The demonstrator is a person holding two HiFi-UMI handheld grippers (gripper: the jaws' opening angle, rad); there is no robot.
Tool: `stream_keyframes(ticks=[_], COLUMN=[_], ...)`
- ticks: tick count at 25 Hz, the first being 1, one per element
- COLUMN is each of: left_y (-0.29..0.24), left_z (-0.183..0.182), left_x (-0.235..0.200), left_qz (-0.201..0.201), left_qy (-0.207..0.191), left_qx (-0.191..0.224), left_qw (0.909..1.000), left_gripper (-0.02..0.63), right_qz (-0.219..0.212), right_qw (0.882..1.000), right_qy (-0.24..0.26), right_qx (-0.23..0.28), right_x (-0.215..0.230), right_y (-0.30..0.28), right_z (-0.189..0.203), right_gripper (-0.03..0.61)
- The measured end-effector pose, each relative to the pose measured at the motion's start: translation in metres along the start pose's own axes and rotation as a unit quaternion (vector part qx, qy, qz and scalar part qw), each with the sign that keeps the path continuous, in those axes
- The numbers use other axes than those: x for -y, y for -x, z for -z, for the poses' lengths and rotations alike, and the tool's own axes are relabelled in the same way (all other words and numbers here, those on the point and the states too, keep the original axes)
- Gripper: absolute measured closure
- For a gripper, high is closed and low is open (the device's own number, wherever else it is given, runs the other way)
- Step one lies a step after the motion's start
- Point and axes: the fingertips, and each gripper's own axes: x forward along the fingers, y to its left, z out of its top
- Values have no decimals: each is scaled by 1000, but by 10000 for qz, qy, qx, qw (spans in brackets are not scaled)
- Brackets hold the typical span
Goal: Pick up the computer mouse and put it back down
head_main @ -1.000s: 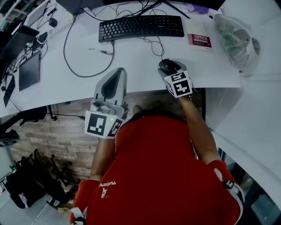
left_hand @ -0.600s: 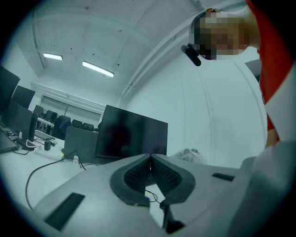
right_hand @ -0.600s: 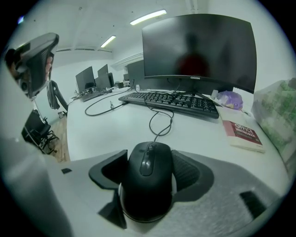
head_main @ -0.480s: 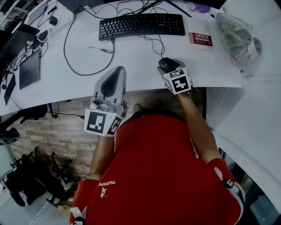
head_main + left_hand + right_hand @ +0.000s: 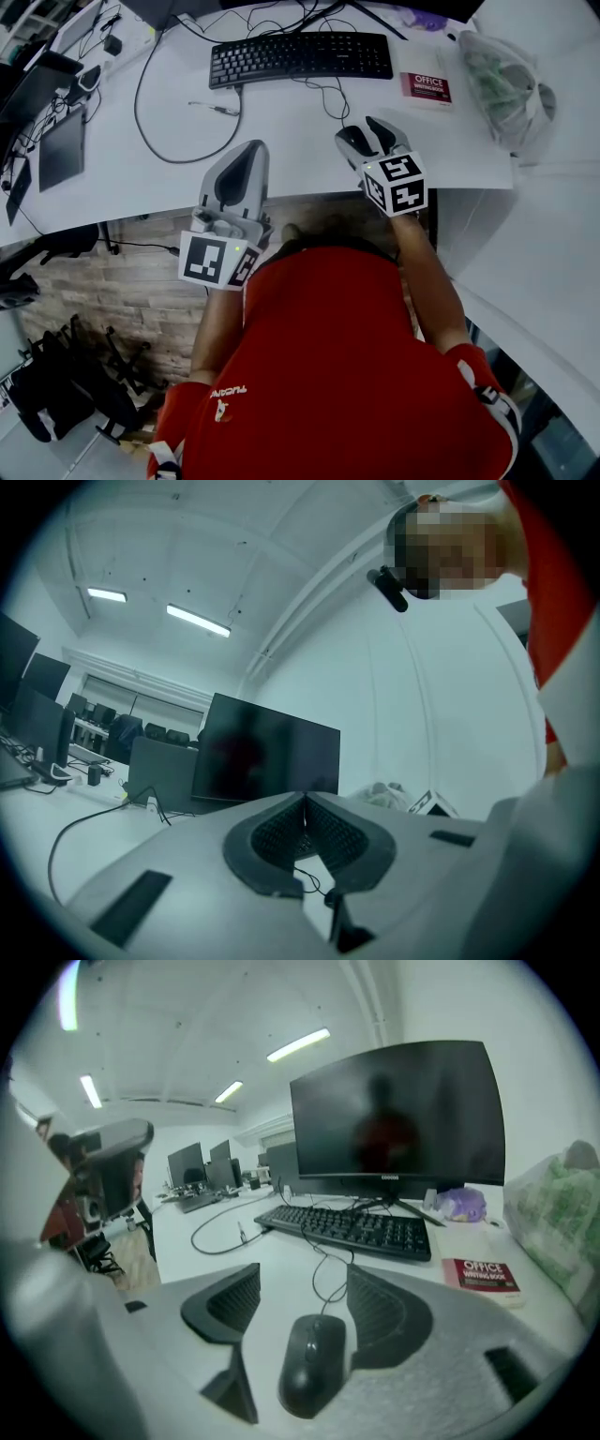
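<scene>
Right claw (image 5: 302, 1290) stands with its jaws apart, straddling the black, rounded plastic computer mouse (image 5: 311, 1365). The mouse rests on the white tabletop (image 5: 281, 1260) on the near side of the black keyboard (image 5: 349, 1227), and its thin dark cable (image 5: 314, 1281) trails toward the keyboard. Neither pad appears to press on it. The mouse looks light and rigid, with a smooth shell that could slip, so its flanks at mid-length seem the surest hold. The cable may tug. Left claw (image 5: 303, 810), jaws together on nothing, hangs near the keyboard's left end.
</scene>
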Motion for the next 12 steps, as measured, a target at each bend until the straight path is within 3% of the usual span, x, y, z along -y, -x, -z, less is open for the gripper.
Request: stream_keyframes(ticks=[4,12], left_y=[0,3], left_z=[-5,-18], left_x=[-2,-2], left_qz=[-19,-26], left_qy=[-5,-26], left_qx=[72,227], left_qw=[10000,9997], left_gripper=[603,603], right_qz=[-230,-665], right_qw=[9970,9792], right_qy=[41,324], right_qx=[736,1889], right_x=[-19,-65], right_y=[26,73], right_z=[-50,-120], right_gripper=[339,528])
